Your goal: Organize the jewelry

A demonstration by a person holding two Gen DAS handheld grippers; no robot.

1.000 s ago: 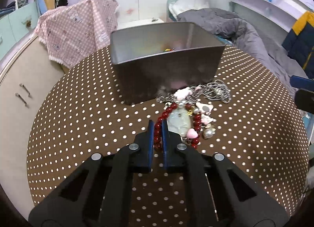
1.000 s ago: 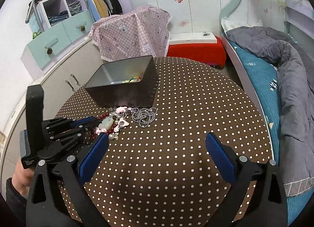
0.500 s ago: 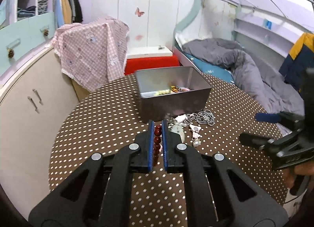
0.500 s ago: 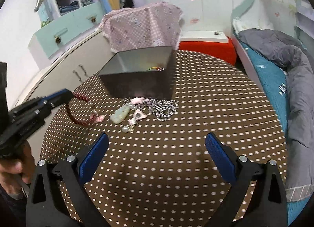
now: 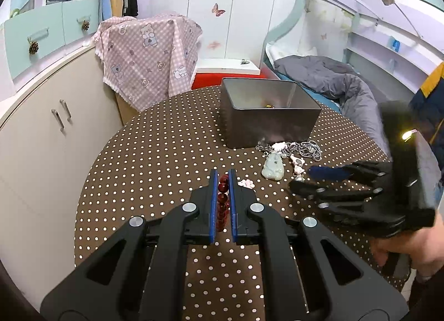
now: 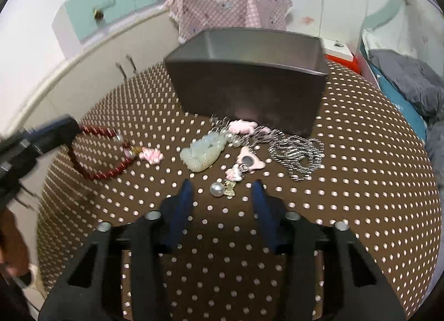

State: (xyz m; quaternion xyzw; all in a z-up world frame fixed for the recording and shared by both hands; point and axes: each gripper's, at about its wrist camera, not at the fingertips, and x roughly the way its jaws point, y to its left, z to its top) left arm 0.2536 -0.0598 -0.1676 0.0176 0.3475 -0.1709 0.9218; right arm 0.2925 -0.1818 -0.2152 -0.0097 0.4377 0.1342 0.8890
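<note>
My left gripper (image 5: 222,175) is shut on a red bead bracelet (image 5: 222,201), which also shows in the right wrist view (image 6: 95,151) hanging from that gripper (image 6: 69,129) at the left, its pink charm (image 6: 151,154) near the table. My right gripper (image 6: 220,192) is open, low over the table, just in front of a pearl charm (image 6: 217,189). A pale green jade pendant (image 6: 204,150), pink charms (image 6: 249,161) and a silver chain (image 6: 298,154) lie before the grey metal box (image 6: 247,93). The box (image 5: 266,124) holds some jewelry.
The round table (image 5: 155,154) has a brown polka-dot cloth. A pink checked cloth (image 5: 149,54) drapes furniture behind it. White cabinets (image 5: 36,132) stand at the left, a bed with a grey duvet (image 5: 333,79) at the right.
My left gripper has pulled the red bracelet up and left, away from the pile. My right gripper has dropped low and moved in toward the pile, its fingers closer together.
</note>
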